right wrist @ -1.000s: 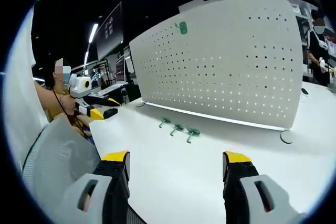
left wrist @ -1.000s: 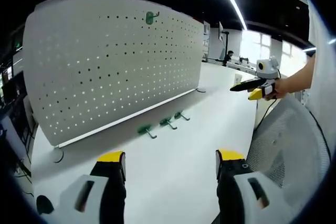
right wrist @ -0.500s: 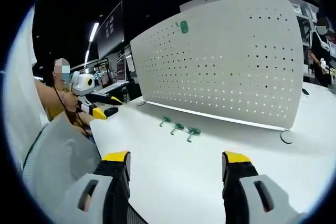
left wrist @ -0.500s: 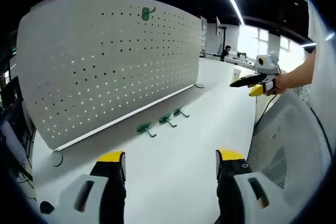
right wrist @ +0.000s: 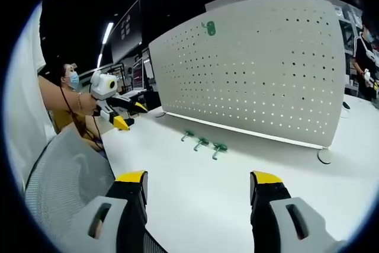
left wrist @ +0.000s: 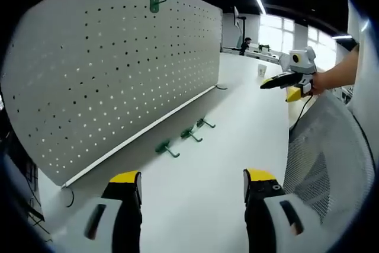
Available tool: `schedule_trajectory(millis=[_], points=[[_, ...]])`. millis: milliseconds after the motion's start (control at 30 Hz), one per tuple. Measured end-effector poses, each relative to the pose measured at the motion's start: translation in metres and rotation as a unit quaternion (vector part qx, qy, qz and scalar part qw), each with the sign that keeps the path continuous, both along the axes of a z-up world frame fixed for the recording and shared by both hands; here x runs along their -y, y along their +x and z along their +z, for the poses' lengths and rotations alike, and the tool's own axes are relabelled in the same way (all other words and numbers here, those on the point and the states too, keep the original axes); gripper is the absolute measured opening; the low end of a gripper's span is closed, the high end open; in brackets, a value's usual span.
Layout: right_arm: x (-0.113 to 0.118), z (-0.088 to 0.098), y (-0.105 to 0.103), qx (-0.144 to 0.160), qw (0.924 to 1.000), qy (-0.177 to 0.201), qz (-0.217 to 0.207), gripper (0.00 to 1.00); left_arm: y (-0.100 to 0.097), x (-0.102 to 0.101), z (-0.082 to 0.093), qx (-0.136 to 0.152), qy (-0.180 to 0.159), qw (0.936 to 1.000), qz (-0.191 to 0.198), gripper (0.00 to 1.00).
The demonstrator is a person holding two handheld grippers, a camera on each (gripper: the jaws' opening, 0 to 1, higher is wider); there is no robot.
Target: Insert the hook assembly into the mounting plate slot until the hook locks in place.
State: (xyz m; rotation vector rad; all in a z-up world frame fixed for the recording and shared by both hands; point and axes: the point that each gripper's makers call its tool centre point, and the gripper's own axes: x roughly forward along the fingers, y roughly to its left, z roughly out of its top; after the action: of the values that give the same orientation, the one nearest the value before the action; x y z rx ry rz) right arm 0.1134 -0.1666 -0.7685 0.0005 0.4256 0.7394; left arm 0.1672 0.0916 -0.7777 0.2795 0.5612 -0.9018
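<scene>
At the upper left of the left gripper view, one green hook (left wrist: 154,4) hung on the white pegboard (left wrist: 106,69), and three loose hooks (left wrist: 186,135) lay on the table (left wrist: 195,199) at frame centre. The left gripper (left wrist: 192,186) at the bottom stood wide open and empty, and in the right gripper view the right gripper (right wrist: 198,186) was open and empty too.

Mounting plate: large white perforated metal pegboard (left wrist: 118,69), standing upright on the white table at the far side of the workspace; rows of small round holes cover it.
Mounted hook: one small green hook (left wrist: 155,4) already seated in the pegboard near its top edge, also seen in the right gripper view (right wrist: 209,28).
Loose hooks: three small green hook assemblies (left wrist: 188,134) lying in a short row on the table, just in front of the pegboard's base, each apart from its neighbour (right wrist: 202,143).
</scene>
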Motion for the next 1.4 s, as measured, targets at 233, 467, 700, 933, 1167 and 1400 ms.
schedule_trajectory(millis=[233,467,700,933,1167,1400], points=[[0.0,0.0,0.0,-0.002,1.0,-0.005,0.003,0.68,0.008,0.004,-0.004,-0.01,0.017,0.9996,-0.018,0.71],[-0.003,0.0,0.001,-0.003,0.9999,-0.011,0.01,0.68,0.013,0.007,-0.009,-0.021,0.036,0.9983,-0.041,0.71],[-0.004,-0.001,0.002,-0.003,0.9998,-0.014,0.015,0.68,0.021,0.012,-0.011,-0.025,0.055,0.9965,-0.058,0.71],[-0.005,-0.004,0.001,-0.007,0.9997,-0.016,0.019,0.67,0.029,0.018,-0.013,-0.027,0.076,0.9935,-0.081,0.72],[-0.004,-0.005,0.001,-0.005,0.9997,-0.018,0.017,0.67,0.035,0.022,-0.017,-0.026,0.098,0.9894,-0.104,0.71],[-0.004,-0.006,0.0,-0.004,0.9995,-0.023,0.021,0.66,0.039,0.024,-0.027,-0.032,0.12,0.9844,-0.125,0.71]])
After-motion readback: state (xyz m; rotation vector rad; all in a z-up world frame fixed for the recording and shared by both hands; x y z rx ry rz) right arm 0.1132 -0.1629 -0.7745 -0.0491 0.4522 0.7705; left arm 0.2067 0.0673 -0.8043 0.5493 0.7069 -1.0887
